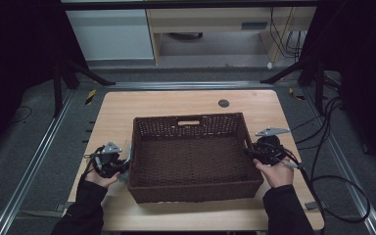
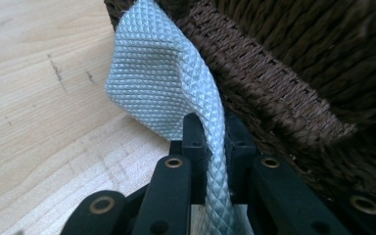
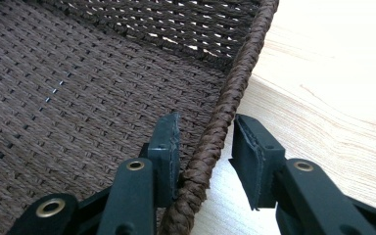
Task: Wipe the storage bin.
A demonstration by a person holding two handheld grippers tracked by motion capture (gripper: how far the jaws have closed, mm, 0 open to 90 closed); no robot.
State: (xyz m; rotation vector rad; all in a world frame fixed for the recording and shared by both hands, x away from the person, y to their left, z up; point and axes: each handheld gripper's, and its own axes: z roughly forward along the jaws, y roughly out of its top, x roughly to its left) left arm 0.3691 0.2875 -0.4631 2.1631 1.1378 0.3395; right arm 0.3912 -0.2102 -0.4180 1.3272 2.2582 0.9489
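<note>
A dark brown woven basket [image 1: 194, 155] sits in the middle of the wooden table, with nothing inside it. At the basket's left wall my left gripper [image 1: 119, 164] is shut on a pale grey, diamond-textured cloth [image 1: 124, 174]. In the left gripper view the cloth [image 2: 169, 83] rises from between the closed jaws of the left gripper [image 2: 212, 125] and lies against the basket's outer wall [image 2: 284, 78]. My right gripper [image 1: 251, 152] straddles the right rim. The right gripper [image 3: 204, 125] is open there: one jaw is inside against the braided rim [image 3: 227, 105], and the other is outside with a gap.
The wooden table [image 1: 166, 103] has bare strips around the basket, widest at the back. A round grommet [image 1: 223, 103] lies in the tabletop behind the basket. Cables [image 1: 333, 147] trail off to the right, and metal rails [image 1: 39, 156] flank the table.
</note>
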